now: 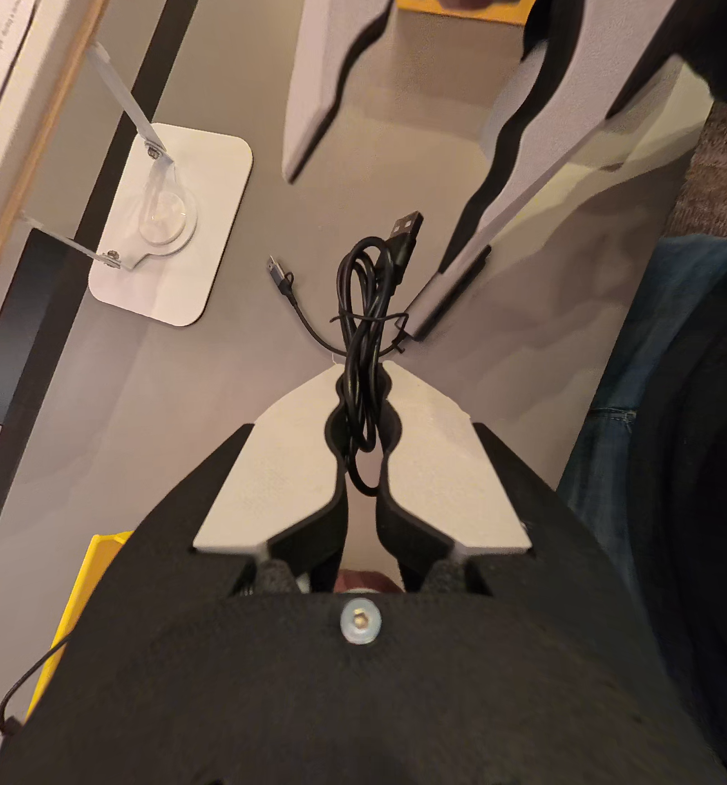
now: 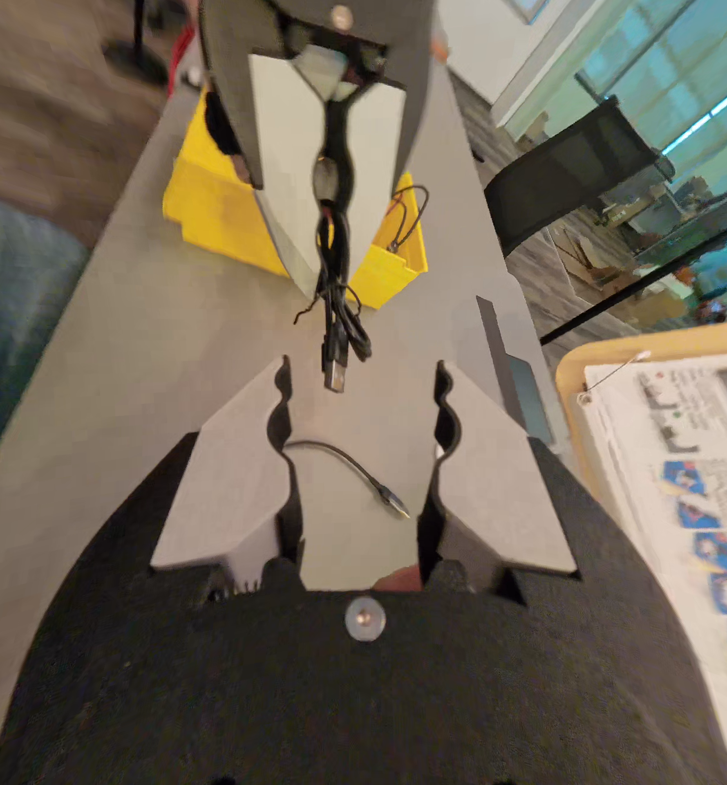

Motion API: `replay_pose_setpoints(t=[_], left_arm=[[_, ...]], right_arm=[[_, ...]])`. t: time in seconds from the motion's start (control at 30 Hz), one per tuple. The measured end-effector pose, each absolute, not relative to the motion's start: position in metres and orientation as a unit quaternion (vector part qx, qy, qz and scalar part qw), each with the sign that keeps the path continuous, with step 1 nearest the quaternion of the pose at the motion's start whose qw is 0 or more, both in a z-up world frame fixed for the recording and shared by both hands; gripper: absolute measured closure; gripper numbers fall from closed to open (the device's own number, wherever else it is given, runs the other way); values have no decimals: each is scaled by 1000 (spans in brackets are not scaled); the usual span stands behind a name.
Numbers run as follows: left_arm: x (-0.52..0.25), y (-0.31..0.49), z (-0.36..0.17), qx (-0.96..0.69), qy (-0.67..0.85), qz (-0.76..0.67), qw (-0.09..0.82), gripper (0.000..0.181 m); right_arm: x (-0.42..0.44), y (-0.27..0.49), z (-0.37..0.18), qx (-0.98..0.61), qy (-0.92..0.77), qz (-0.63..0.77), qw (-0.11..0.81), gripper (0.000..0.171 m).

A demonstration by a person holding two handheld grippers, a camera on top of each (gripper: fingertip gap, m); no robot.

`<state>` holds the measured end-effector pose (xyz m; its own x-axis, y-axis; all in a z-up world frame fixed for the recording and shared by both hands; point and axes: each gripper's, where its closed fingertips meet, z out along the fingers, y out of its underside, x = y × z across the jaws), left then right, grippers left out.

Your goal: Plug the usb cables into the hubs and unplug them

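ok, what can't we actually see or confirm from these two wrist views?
- USB hub: in neither view.
- Coiled black cable: its lower loop is hidden between the left gripper's fingers in the left wrist view.
- Thin cable on the table: its far end passes behind a right gripper finger.
- Yellow bin: contents mostly blocked by the left gripper, blurred.

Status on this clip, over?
Left gripper shut on bundled USB cable. Right gripper open, empty. Loose cable on table. No hub visible.
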<state>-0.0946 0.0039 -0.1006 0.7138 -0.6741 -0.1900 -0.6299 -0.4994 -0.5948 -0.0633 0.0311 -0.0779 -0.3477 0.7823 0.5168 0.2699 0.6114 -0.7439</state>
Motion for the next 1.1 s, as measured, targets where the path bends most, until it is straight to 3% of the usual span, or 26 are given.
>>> replay_pose_setpoints(t=[0.1, 0.27, 0.47, 0.77, 1.1], left_arm=[[-97, 4, -90, -865, 363, -50, 344, 172], [-98, 7, -76, -864, 342, -73, 361, 172], [-96, 9, -71, -865, 337, -84, 361, 172], [-90, 13, -65, -862, 330, -109, 369, 172], [-86, 14, -61, -860, 327, -119, 374, 172]], right_arm=[[-63, 23, -77, -375, -703, 435, 421, 91], [-73, 30, -73, -399, -561, 598, 410, 104], [-86, 17, -65, -369, -518, 661, 400, 104], [-94, 16, -56, -348, -486, 688, 411, 133], [-90, 18, -53, -334, -471, 710, 404, 142]])
